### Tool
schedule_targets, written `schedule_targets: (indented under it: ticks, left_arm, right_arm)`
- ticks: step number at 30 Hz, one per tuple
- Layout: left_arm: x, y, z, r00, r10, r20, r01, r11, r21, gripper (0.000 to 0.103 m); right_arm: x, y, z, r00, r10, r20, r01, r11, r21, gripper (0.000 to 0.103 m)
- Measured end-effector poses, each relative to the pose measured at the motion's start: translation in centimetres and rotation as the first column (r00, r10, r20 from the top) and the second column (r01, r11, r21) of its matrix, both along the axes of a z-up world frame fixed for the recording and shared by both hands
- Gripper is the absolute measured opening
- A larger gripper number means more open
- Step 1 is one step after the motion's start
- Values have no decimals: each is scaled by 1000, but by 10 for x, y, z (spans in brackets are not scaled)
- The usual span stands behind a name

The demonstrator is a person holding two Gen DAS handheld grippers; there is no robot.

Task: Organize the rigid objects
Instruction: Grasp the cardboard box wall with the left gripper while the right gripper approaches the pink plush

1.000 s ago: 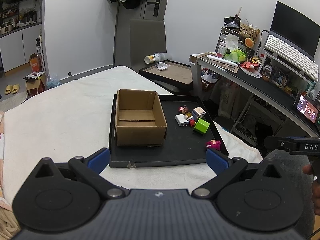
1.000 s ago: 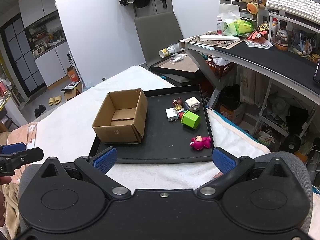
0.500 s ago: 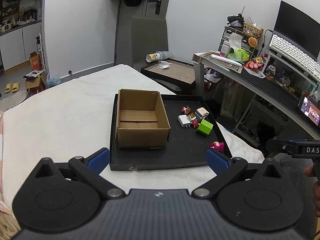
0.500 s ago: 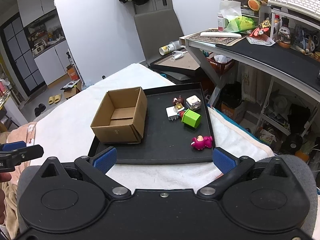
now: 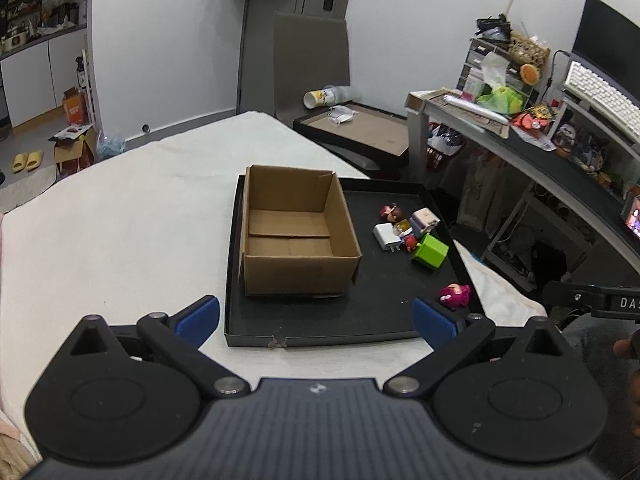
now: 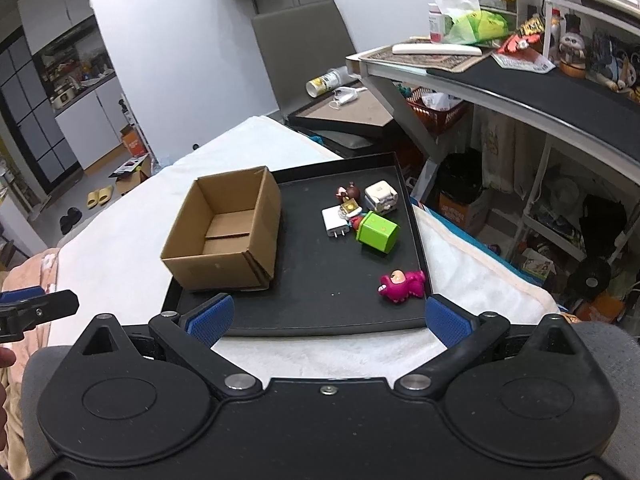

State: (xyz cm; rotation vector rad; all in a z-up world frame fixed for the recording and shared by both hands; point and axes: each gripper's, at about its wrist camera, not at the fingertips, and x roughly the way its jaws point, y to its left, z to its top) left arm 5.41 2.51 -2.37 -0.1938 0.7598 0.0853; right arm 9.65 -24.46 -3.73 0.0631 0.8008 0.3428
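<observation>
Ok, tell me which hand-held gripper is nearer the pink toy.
Right. The right hand-held gripper hangs open just short of the pink toy; the left hand-held gripper, also open, sits further left, facing the box.

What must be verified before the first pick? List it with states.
1. Brown cardboard box open and empty: ok.
2. Right hand-held gripper open, holding nothing: ok.
3. Left hand-held gripper open, holding nothing: ok.
4. Pink toy figure lying apart from the others, near the front right corner of the black tray: ok.
5. Green cube free of neighbours: not ok, a small red piece touches it.
</observation>
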Motion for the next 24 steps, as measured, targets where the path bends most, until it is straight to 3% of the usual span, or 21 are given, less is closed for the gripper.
schedule_targets:
  ticks: [19,24]
  left_arm:
    - [58,29,-35,994,59,-89,-63,997,-44,101]
    - [75,36,-44,991,67,-114,-72,997,-39,100]
  right_arm:
    - [64,-1,-38,992,-63,-110,69,996,50,103]
    - [83,-2,-51,984,-74,-160,90,991,98,96]
